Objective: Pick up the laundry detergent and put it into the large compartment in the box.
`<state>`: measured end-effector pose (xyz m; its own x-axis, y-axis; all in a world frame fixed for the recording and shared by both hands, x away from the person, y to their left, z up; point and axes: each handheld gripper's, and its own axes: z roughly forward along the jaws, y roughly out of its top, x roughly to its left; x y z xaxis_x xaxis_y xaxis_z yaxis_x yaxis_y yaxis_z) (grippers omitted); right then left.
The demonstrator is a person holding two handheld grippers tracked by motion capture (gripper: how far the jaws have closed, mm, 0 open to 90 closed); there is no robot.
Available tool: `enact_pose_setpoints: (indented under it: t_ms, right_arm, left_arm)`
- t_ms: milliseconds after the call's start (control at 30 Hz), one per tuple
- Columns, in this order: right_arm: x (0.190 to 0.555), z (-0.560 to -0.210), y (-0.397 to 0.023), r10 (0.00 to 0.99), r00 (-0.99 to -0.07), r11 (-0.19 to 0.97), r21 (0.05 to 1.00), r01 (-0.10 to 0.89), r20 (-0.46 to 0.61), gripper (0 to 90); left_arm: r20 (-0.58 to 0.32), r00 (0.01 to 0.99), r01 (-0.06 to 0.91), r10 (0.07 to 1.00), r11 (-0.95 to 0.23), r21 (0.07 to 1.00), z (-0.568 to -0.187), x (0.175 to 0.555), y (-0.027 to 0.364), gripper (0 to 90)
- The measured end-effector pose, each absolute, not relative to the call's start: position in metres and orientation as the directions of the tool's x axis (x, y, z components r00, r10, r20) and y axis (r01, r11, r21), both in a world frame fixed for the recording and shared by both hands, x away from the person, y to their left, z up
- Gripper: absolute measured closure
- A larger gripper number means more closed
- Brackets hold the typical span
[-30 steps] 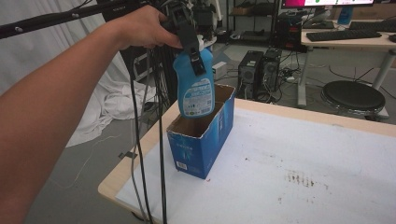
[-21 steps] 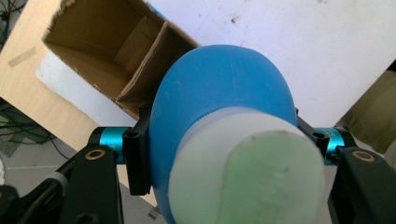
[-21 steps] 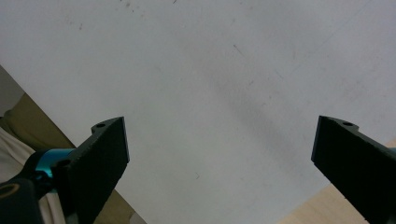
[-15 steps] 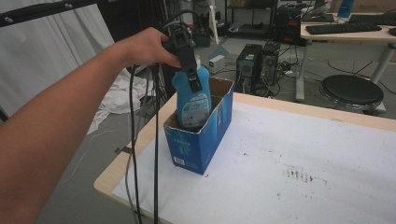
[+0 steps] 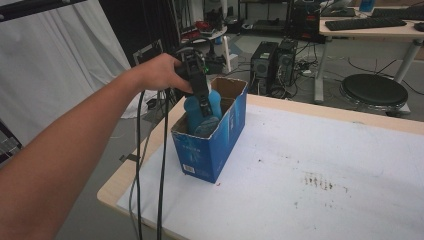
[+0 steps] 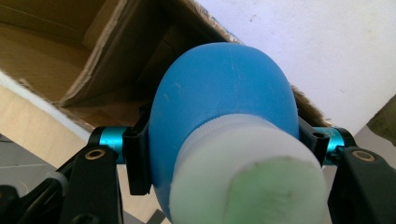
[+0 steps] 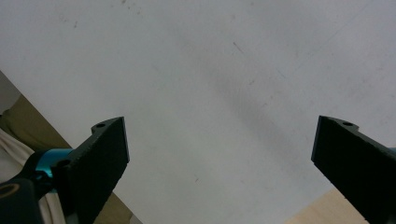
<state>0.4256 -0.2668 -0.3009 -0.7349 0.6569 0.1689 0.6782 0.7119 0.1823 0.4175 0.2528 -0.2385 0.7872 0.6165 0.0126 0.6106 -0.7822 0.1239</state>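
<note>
So the left gripper [image 5: 202,102] sits upper middle of the high view, clamped across the shoulders of a blue bottle [image 6: 224,126], one black jaw pressed to each side of the rounded body; you can see that best in the left gripper view, where the bottle takes up the centre of the frame. Holding it by the wide part just under the white cap [image 6: 247,177] makes sense to me, since the cap end stays up toward the hand and the bottle hangs straight down into the box. The bottle itself is smooth, matte-looking plastic, kind of bulb shaped, with a ribbed whitish cap that's blurry up close. It's already mostly down inside the blue cardboard box [image 5: 215,145], which stands open-topped near the left edge of the table [image 5: 325,165]; whether it's touching the bottom I can't tell. The box is printed blue outside and raw brown corrugated inside, with flaps folded down and a slightly ragged rim. My guess is it's being packed in, not pulled out, but that's only a read. The right gripper [image 7: 219,154] is wide open with nothing between its jaws, just hanging over the white, slightly scuffed tabletop. The table has a pale wood edge and some dark specks on the right side.
</note>
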Motion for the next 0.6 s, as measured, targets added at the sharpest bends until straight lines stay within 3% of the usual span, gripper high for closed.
enact_pose_setpoints:
  t_ms: [600]
  right_arm:
    - [0.426,-0.304,-0.265,0.657,-0.733,0.712,0.176,0.68,0.174,3.1]
  left_arm:
    - [-0.014,0.779,0.626,0.627,-0.777,0.074,-0.279,0.422,0.251,37.9]
